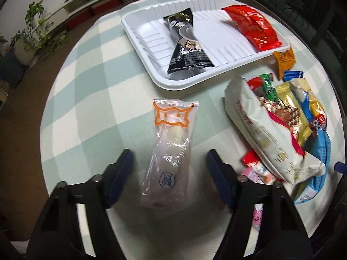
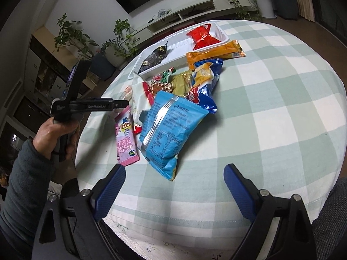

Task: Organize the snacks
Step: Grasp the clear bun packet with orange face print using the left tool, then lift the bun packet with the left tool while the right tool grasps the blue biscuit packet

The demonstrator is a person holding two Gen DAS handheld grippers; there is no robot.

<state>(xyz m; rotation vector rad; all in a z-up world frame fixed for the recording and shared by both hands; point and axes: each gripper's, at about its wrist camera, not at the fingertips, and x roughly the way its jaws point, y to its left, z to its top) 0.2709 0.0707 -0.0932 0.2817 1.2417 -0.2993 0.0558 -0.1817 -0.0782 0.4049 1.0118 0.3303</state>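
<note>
Tray (image 1: 138, 21): white, ribbed floor, at the far side of the bench (image 1: 91, 91); serves as the sorted side, judging by the task.
In tray: black packet (image 1: 186, 45) lying lengthwise near the middle, red packet (image 1: 253, 28) toward the right end; well apart, probably to leave lanes for more.
Clear packet (image 1: 169, 149): orange cat outline at its far end, pale snack inside; flat on the checked cloth, alone, just short of the tray's near rim; likely next to go in.
Left gripper (image 1: 169, 169): pointing steeply down, straddling the near half of the clear packet; jaws part-closed, a gap showing on both sides, pads not yet pressing; not holding anything.
Reason for straddle: long axis of packet runs between the fingers, so closing would pinch across the narrow width.
Pile (image 1: 282, 130): unsorted snacks heaped to the right of the clear packet; big cream bag on top, gold, blue and green wrappers beneath.
Right gripper (image 2: 173, 184): released and empty, jaws wide, hovering low over bare cloth near the bench edge.
Light blue bag (image 2: 167, 130): nearest item of the pile, corner pointing toward the right gripper; not touched.
Pink packet (image 2: 125, 138): beside the blue bag, flat at the pile's left edge.
Risk: thin slippery film may slide or crumple under the pinch.
</note>
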